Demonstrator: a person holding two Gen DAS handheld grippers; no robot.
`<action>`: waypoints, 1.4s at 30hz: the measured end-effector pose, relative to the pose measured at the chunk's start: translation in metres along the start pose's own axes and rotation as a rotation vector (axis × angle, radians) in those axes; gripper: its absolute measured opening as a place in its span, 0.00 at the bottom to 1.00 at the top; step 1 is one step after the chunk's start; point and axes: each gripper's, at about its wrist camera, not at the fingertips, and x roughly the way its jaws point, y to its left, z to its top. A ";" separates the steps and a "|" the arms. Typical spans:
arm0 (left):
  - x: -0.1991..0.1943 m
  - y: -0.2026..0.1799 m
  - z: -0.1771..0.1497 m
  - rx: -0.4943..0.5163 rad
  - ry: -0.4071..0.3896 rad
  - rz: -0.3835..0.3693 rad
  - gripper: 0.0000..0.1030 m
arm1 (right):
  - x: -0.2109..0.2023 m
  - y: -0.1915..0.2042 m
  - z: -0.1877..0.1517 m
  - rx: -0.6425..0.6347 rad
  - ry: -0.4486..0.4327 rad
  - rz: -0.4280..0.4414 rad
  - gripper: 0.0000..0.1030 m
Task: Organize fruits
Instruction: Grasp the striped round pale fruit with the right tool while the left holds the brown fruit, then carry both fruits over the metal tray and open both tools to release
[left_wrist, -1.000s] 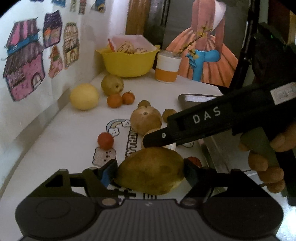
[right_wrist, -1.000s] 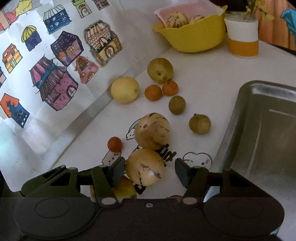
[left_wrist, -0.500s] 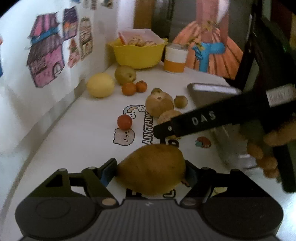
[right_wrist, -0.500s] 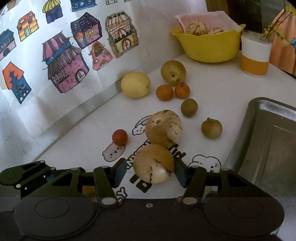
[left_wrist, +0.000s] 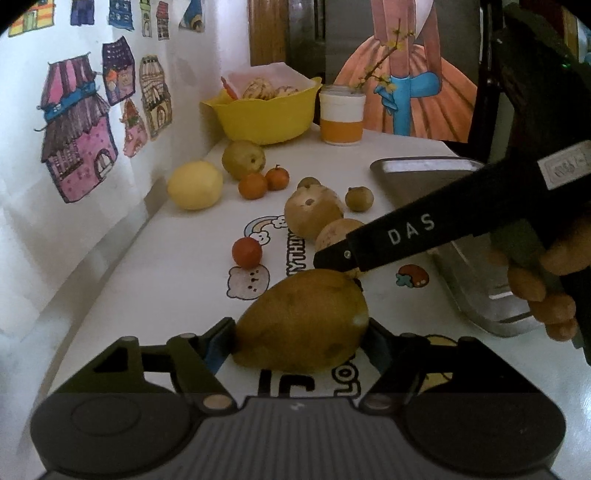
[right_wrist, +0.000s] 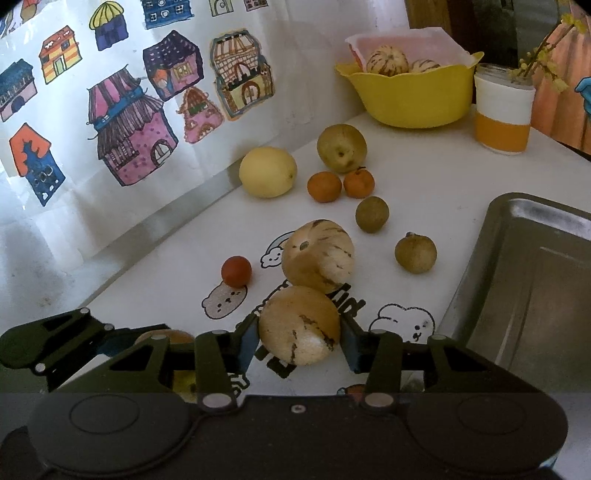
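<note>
My left gripper is shut on a brownish-yellow mango-shaped fruit, held low over the printed white table. Both pads of my right gripper press on a tan striped melon; whether it is off the table I cannot tell. In the left wrist view that gripper shows as a black bar held by a hand. A second striped melon touches the held one from behind. The metal tray lies to the right.
A tomato, lemon, pear, two tangerines and two small brown fruits lie scattered. A yellow bowl of melons and a white-orange cup stand at the back. The wall is on the left.
My right gripper's jaws have narrowed from wide open onto the striped melon. My left gripper has drawn back and up with its fruit.
</note>
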 end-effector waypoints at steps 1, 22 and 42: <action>0.001 0.000 0.001 0.002 -0.002 -0.001 0.76 | 0.000 0.000 0.000 0.000 0.000 0.001 0.47; -0.006 0.010 -0.001 -0.055 0.024 0.037 0.74 | -0.011 0.005 -0.014 0.020 0.000 0.057 0.45; -0.026 0.003 0.021 -0.181 -0.040 0.014 0.74 | -0.070 -0.022 -0.024 0.126 -0.103 0.143 0.45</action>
